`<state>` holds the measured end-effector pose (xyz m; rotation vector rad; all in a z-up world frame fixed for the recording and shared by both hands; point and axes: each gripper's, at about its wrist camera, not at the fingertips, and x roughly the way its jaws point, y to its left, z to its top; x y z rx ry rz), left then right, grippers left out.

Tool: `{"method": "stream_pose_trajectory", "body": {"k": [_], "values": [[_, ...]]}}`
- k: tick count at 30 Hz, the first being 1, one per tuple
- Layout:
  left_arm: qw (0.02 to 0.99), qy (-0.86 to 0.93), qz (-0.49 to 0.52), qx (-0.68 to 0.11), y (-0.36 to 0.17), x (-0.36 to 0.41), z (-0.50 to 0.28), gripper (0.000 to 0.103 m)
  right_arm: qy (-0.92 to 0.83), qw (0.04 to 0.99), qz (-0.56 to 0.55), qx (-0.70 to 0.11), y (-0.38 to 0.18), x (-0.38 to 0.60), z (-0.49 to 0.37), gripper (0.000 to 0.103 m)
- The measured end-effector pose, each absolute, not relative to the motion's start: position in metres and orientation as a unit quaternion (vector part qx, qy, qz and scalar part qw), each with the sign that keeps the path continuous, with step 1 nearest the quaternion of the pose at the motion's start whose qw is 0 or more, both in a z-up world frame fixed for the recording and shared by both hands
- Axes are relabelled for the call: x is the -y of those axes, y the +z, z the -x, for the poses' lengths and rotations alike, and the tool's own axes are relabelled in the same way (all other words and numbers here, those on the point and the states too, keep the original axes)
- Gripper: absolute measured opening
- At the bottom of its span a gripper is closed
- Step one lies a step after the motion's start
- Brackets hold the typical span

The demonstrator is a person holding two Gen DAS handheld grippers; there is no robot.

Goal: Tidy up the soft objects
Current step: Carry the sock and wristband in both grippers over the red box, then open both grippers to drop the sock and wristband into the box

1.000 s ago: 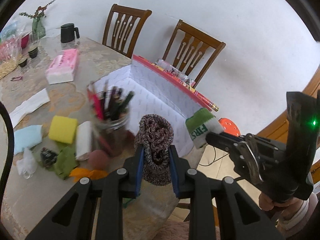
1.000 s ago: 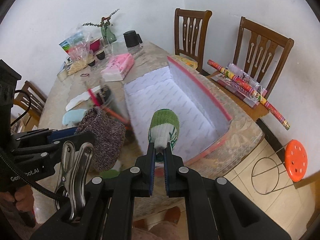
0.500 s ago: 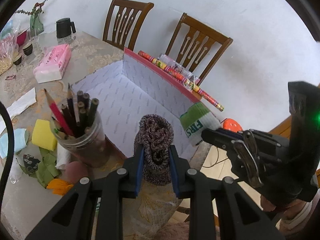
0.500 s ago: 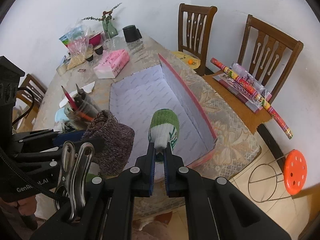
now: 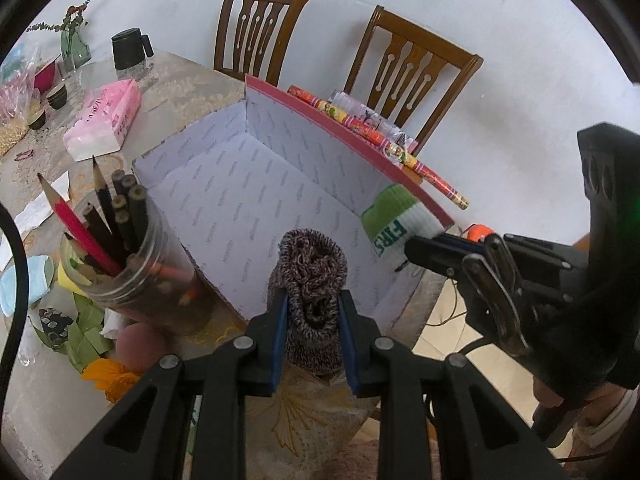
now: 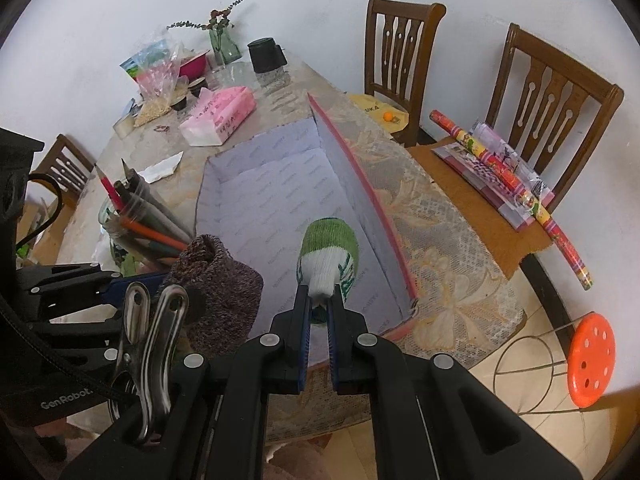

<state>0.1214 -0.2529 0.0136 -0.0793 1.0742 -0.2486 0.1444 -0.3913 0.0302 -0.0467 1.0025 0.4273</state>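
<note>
We hold two rolled socks above the near end of an open cardboard box (image 6: 264, 208) on a patterned table (image 6: 440, 240). Our left gripper (image 5: 313, 312) pinches a brown marled knit sock (image 5: 312, 276), its lower part hidden behind the fingers. Our right gripper (image 6: 319, 310) is clamped on a green-and-white sock (image 6: 330, 252); its lettering reads "FIRS", the rest cut off by the gripper. "GenRobot" shows on the left gripper's body. Print on the pink tissue pack (image 5: 106, 120) is too small to read. A jar of pencils (image 5: 132, 276) partly hides soft items behind it.
</note>
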Motion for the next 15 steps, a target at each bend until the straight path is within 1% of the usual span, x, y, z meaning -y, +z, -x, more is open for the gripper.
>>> {"method": "stream_pose_trajectory", "body": {"k": [9,11,15], "values": [[0.845,-0.114,0.036,-0.522,0.0046,0.2576,-0.1283,0.025,0.208,0.850,0.020,-0.484,0.0214,0.3959,-0.1513,0.009],[0.844,-0.113,0.036,-0.523,0.0039,0.2578,-0.1291,0.027,0.210,0.848,0.021,-0.485,0.0199,0.3961,-0.1513,0.009],[0.845,-0.109,0.034,-0.523,0.0052,0.2599,-0.1296,0.039,0.215,0.848,0.024,-0.485,0.0187,0.3941,-0.1506,0.009]]}}
